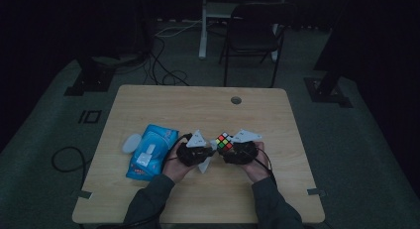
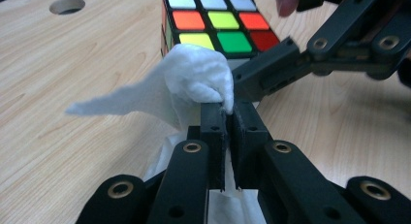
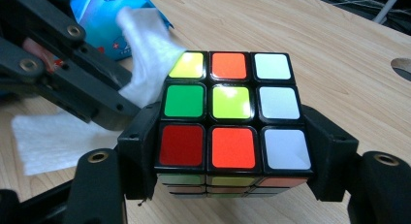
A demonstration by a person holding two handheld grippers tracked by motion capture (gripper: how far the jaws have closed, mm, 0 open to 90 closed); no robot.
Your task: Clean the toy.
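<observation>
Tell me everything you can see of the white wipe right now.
The white wipe looks like soft, fibrous cloth, crumpled into a rounded wad at its pinched end. The left claw is shut on it, with a loose corner trailing out to the side and more sheet hanging below the jaws. The wad sits against the side of the puzzle cube, which the right claw clamps above the wooden table. No tears or stains are visible.

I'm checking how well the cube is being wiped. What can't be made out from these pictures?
- Cube underside: right gripper view, hidden by the cube itself.
- Cube side facing the wipe: left gripper view, covered by the wipe.
- Wet-wipe pack print: high view, too small and dim.
- Cube top row: left gripper view, cut by the upper edge.
</observation>
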